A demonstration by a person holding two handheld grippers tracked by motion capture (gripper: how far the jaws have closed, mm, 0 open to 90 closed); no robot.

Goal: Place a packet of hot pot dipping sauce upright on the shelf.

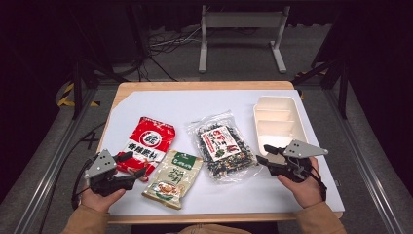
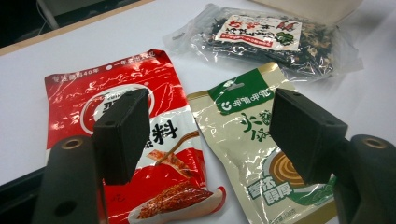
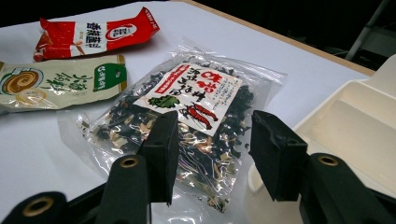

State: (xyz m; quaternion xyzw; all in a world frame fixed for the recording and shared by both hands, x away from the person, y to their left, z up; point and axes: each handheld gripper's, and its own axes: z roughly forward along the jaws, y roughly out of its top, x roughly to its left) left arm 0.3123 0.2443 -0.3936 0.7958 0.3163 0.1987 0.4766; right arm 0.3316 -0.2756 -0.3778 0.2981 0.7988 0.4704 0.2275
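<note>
- Here, the person's face and body are out of the high view; just two hands and two tan sleeves come in from the bottom edge.
- The small writing on all the packets is too blurry to read.
- In the left gripper view, a black jaw covers part of the red packet (image 2: pixel 140 140), and the other jaw covers part of the green and tan packet (image 2: pixel 243 140).
- In the right gripper view, the two jaws hide the near end of the clear packet (image 3: pixel 187 116) of dark dried bits, and the white tray (image 3: pixel 359 126) is cut off at the right edge.
- The room behind the table (image 1: pixel 160 102) is very dark, so only a grey metal stand and some cables can be made out there.
- There are three packets: one red, one green and tan, one clear. They lie flat in a row across the middle of the white table top.
- There is one white tray, at the far right of the table, just beside the clear packet.
- There are two grippers. The left gripper (image 1: pixel 130 167) sits at the near end of the red packet, its jaws wide apart with nothing between them.
- The right gripper (image 1: pixel 263 155) is at the near right corner of the clear packet, close to the tray's near end. Its jaws stand apart too and pinch nothing.
</note>
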